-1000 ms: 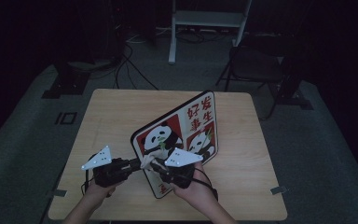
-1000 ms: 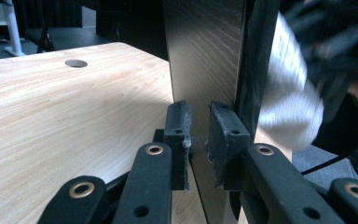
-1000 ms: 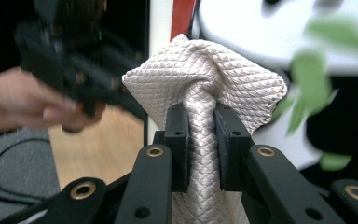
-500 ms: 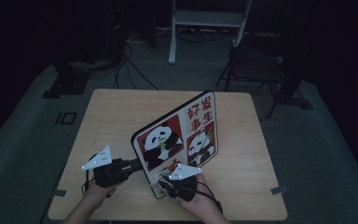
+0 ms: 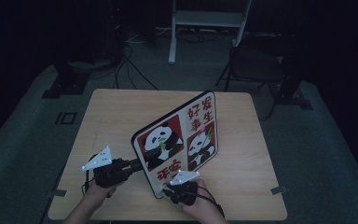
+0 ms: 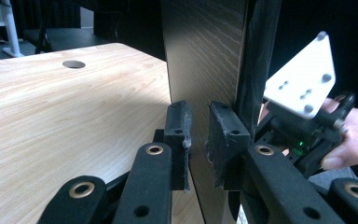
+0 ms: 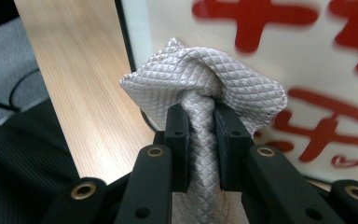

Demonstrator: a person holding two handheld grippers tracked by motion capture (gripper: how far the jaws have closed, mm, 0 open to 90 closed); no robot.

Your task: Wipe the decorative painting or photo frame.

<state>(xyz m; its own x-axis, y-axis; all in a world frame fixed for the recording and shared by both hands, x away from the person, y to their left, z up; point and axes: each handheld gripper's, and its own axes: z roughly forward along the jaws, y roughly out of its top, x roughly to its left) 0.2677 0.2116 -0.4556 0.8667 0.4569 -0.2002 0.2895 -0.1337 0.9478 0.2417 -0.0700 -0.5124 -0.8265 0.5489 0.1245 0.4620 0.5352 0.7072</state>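
A panda picture board (image 5: 182,135) with red characters stands tilted on edge on the wooden table (image 5: 121,116). My left gripper (image 5: 137,164) is shut on its left edge; in the left gripper view the board's dark wood-grain back (image 6: 205,60) runs up between the pads of that gripper (image 6: 198,126). My right gripper (image 5: 165,189) is low at the board's near bottom corner, shut on a bunched grey quilted cloth (image 7: 205,88). The cloth presses against the white printed face (image 7: 307,70) in front of that gripper (image 7: 200,121). The right gripper's white plate (image 6: 303,79) and the hand show past the board.
Bare tabletop (image 6: 51,107) with a round hole (image 6: 73,64) stretches behind the board. Beyond the table's far edge are a white stand frame (image 5: 209,18), a dark folding chair (image 5: 256,70) and cables (image 5: 130,60) on the floor.
My right gripper has slid down the board's face with the cloth, from its middle to the bottom corner. The left gripper and the board have held still.
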